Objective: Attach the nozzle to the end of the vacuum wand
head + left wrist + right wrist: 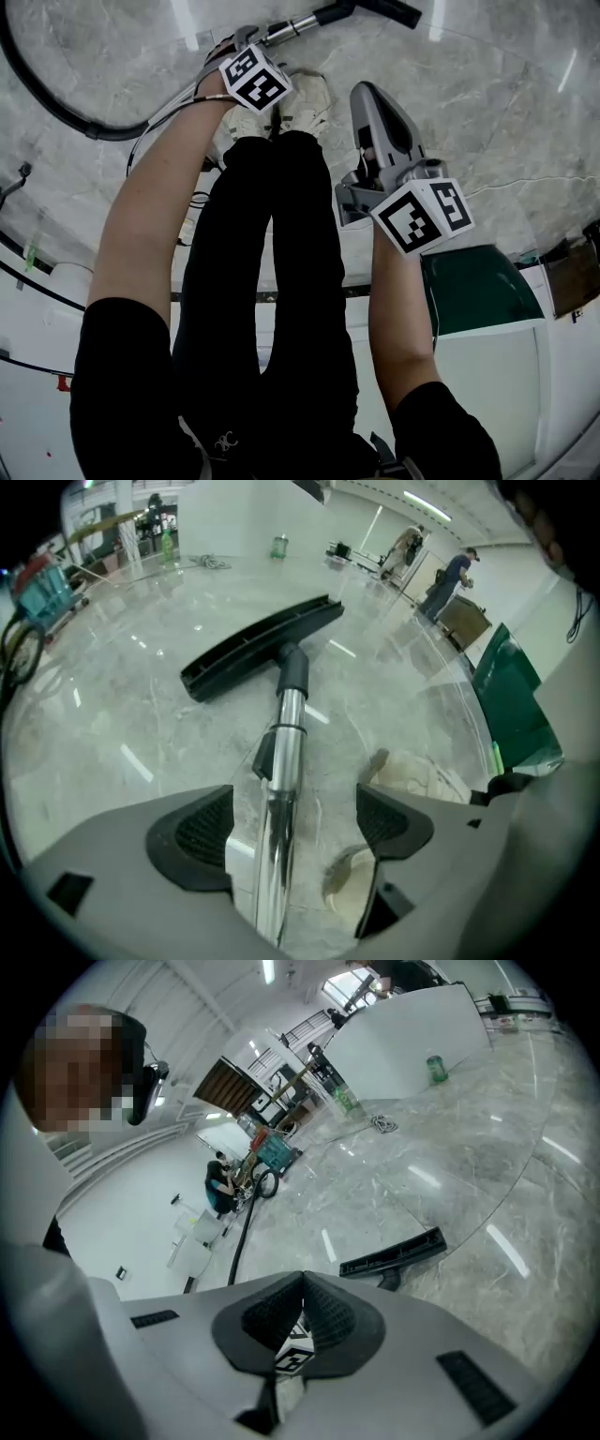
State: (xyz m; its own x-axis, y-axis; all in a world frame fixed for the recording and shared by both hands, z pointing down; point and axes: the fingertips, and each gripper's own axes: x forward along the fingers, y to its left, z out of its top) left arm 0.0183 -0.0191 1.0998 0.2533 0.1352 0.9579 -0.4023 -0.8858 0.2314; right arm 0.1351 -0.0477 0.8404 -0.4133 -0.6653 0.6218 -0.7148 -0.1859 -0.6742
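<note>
The black floor nozzle (253, 649) sits on the end of the chrome vacuum wand (286, 752), which lies on the marble floor. My left gripper (295, 827) points steeply down over the wand with its jaws wide apart. The tube runs between them, closer to the left pad (202, 832), and neither pad presses on it. In the head view the left gripper (242, 39) is at the wand (291, 26), with the nozzle (389, 9) at the top edge. My right gripper (300, 1312) is shut on nothing, held above the floor (375, 103), away from the nozzle (394, 1255).
A black hose (56, 108) curves across the floor at upper left. The person's white shoes (281, 112) stand right beside the wand. A dark green bin (478, 291) and a white surface lie at right. Thin cables (28, 281) cross the left. People stand far off (450, 578).
</note>
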